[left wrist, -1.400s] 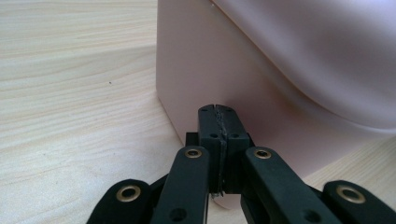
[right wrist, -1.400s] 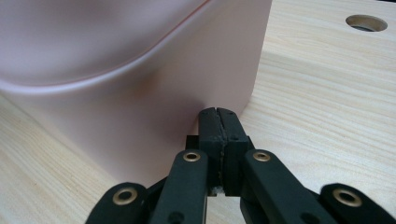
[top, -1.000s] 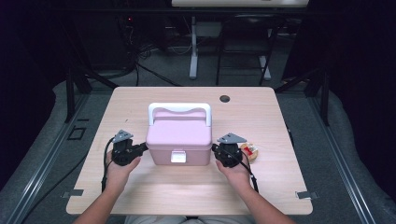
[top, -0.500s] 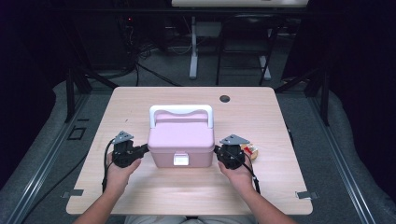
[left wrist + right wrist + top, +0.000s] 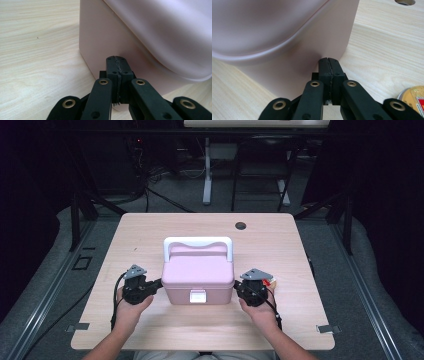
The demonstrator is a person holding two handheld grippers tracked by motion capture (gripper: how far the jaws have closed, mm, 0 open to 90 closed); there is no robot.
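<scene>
Flanking a pink plastic lidded box (image 5: 199,275) with a white carry handle (image 5: 198,244), 2 tools press its side walls. Left hand-held gripper (image 5: 117,62): jaws closed together, holding nothing, tips against the box's left wall near its front corner. Right hand-held gripper (image 5: 329,63): the same, against the right wall. Box sits mid-front on the light wooden tabletop (image 5: 150,235); bare wood behind and to both sides. A small round yellow tin (image 5: 413,96) lies just beside the right hand-held gripper.
</scene>
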